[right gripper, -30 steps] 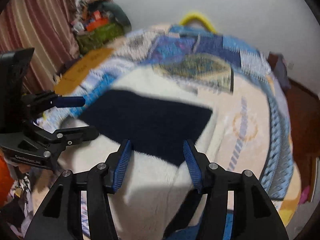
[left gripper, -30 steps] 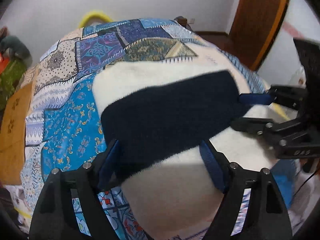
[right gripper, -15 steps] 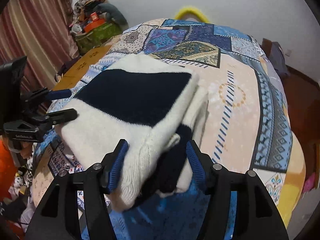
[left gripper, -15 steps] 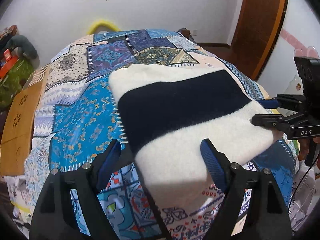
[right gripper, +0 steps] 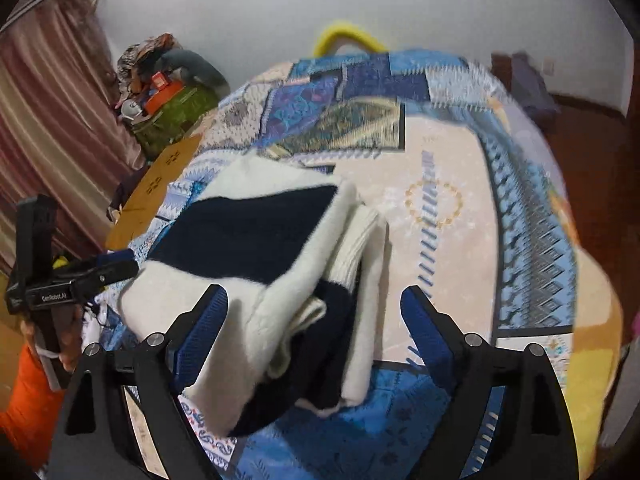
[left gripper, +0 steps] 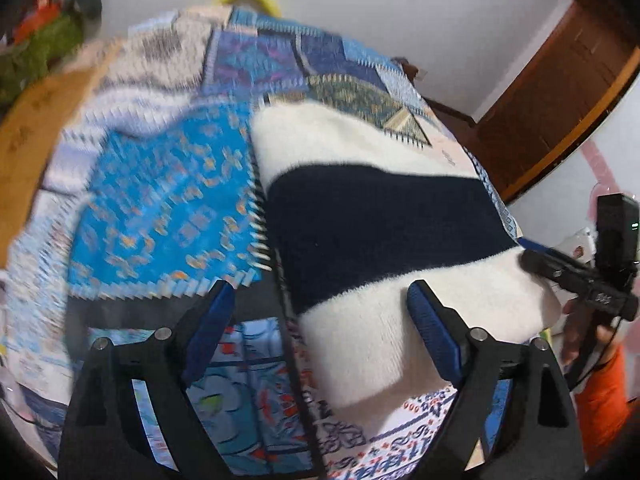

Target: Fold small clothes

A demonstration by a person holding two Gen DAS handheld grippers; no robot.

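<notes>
A cream sweater with a wide navy band [left gripper: 380,220] lies folded in a thick bundle on the patchwork bedspread [left gripper: 160,200]. In the right wrist view the sweater [right gripper: 256,240] shows its stacked layers at the near right edge. My left gripper [left gripper: 320,320] is open and empty, just off the sweater's near left edge. My right gripper [right gripper: 316,324] is open and empty, with the bundle's near end between its jaws, apart from them. Each gripper shows in the other's view, the right gripper [left gripper: 560,264] and the left gripper [right gripper: 100,268], both beside the sweater.
The bedspread [right gripper: 440,200] covers the bed. A wooden door [left gripper: 560,80] stands at the right. A pile of bags and clothes [right gripper: 168,92] sits by a striped curtain [right gripper: 52,128]. A yellow hoop [right gripper: 344,36] leans at the far wall.
Both grippers pulled back from the sweater, and their jaws stayed open. The sweater went from held up near the cameras to lying folded on the bed.
</notes>
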